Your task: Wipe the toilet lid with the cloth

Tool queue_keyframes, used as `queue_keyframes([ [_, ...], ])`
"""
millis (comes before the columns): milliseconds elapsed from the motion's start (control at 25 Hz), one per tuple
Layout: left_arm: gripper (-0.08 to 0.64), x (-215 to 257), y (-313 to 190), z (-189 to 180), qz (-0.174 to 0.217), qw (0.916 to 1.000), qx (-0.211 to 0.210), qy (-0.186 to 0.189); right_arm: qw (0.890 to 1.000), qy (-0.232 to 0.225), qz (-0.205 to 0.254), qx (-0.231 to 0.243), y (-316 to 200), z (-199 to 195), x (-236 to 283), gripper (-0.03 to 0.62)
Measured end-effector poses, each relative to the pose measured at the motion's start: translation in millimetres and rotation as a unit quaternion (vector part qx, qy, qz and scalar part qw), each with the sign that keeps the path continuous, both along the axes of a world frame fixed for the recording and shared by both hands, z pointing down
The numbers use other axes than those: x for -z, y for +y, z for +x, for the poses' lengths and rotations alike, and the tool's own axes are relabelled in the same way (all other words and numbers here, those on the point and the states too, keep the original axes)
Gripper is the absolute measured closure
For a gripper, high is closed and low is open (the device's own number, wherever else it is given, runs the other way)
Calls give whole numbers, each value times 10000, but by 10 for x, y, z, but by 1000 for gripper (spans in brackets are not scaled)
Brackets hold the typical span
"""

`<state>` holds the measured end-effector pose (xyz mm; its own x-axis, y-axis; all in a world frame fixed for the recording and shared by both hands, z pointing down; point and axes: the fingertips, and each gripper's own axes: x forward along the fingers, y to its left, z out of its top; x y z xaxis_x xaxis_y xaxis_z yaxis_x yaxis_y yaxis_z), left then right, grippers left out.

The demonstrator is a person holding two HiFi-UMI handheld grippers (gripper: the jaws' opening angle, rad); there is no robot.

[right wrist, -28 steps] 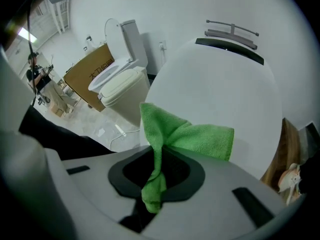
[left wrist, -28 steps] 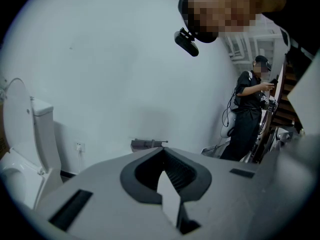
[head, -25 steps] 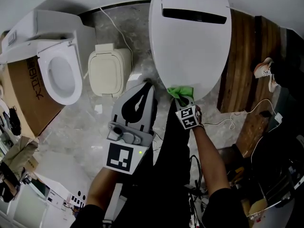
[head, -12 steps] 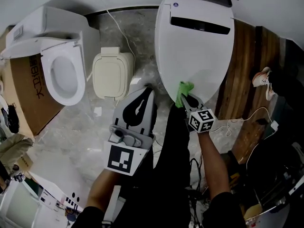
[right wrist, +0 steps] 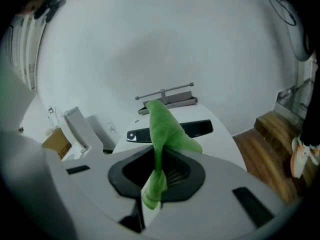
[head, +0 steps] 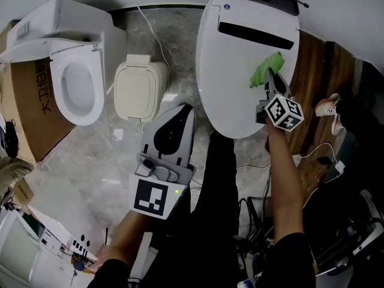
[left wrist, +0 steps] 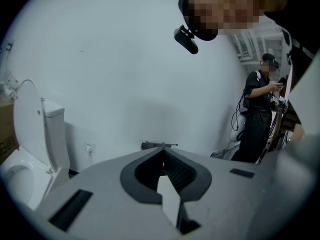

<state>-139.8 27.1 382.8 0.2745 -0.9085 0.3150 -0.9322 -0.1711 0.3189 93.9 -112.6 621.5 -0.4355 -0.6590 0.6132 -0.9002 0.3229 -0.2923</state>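
Note:
The big white toilet lid (head: 237, 71) lies shut, with a black slot (head: 256, 35) near its far end. My right gripper (head: 270, 78) is shut on the green cloth (head: 266, 69) and presses it onto the lid's right side, just below the slot. In the right gripper view the green cloth (right wrist: 162, 134) stands up out of the pinched jaws, with the lid (right wrist: 210, 139) behind it. My left gripper (head: 175, 129) hangs shut and empty over the floor, left of the lid's near end. Its jaws (left wrist: 164, 170) point at a bare white wall.
A second toilet (head: 75, 89) with its seat open stands at the left beside a cardboard box (head: 27, 110). A cream bin (head: 139, 89) sits between the two toilets. Wooden flooring (head: 315, 83), a shoe (head: 330, 105) and cables lie right of the lid. A person (left wrist: 260, 114) stands in the background.
My right gripper has carried the green cloth from the lid's near edge up and to the right, to just below the black slot. The left gripper has hardly moved.

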Motion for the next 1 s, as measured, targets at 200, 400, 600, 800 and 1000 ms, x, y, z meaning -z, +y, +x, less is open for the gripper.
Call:
queue_keyframes([
  [200, 551, -62, 1, 33, -108, 9999, 76, -22, 9931, 931, -144, 704, -496, -207, -301, 545],
  [400, 551, -147, 0, 48, -183, 9997, 163, -37, 9702, 1686, -365, 1704, -518, -499, -639, 545],
  [600, 551, -196, -7, -2, -210, 9995, 202, -72, 9513, 2174, -362, 2156, -482, -658, -739, 545],
  [800, 551, -222, -17, 5, -212, 9995, 228, -19, 9145, 2719, -246, 2987, -385, -814, -793, 546],
  [1000, 551, -235, 4, 34, -219, 9997, 111, -40, 8755, 3225, -192, 3595, -313, -876, -825, 546],
])
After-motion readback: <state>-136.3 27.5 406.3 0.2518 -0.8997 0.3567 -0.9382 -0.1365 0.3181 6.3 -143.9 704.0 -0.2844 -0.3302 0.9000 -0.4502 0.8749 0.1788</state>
